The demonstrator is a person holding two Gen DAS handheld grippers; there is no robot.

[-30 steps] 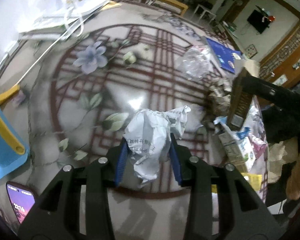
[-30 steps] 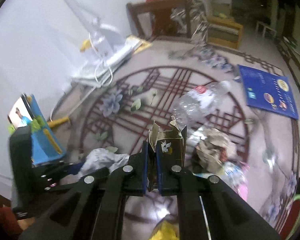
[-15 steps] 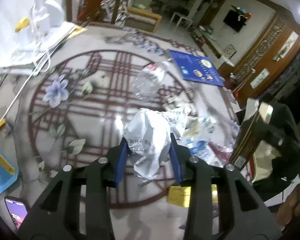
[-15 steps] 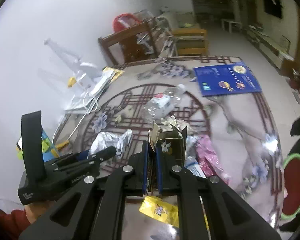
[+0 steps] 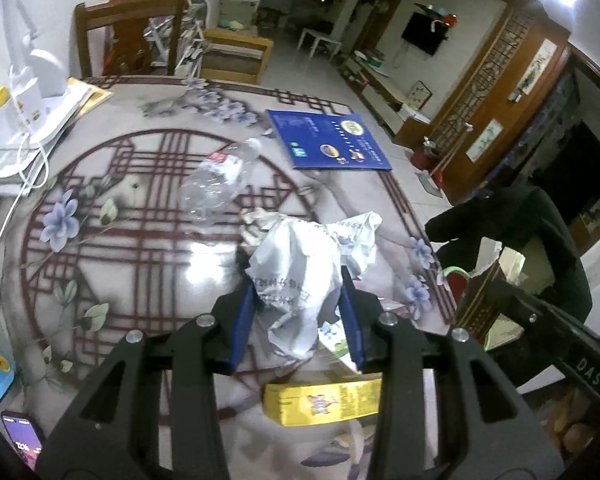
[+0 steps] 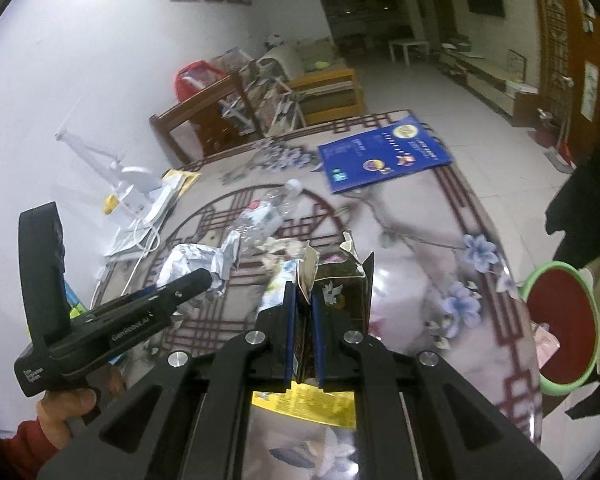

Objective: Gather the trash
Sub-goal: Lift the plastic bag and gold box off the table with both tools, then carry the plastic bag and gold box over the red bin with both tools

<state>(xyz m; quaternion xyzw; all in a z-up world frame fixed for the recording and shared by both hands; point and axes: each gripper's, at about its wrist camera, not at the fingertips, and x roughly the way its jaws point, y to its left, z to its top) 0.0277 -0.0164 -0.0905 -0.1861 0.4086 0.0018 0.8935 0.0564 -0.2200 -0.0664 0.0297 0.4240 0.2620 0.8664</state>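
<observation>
My left gripper (image 5: 298, 322) is shut on a crumpled white paper wrapper (image 5: 300, 276) and holds it above the patterned table (image 5: 132, 216). It also shows in the right wrist view (image 6: 192, 264). My right gripper (image 6: 304, 320) is shut on a torn dark carton (image 6: 332, 280), held above the table's right part. A green-rimmed red bin (image 6: 560, 324) stands off the table's right edge. A clear crushed bottle (image 5: 216, 180), a yellow packet (image 5: 324, 402) and several crumpled scraps (image 5: 260, 224) lie on the table.
A blue booklet (image 5: 328, 144) lies at the far right of the table. A white lamp with cable (image 5: 32, 80) stands on papers at the far left. A phone (image 5: 20, 444) lies near left. A wooden chair (image 5: 132, 36) stands behind the table.
Both grippers have risen and swung right with their loads, so more of the room shows. The red bin has come into the right wrist view.
</observation>
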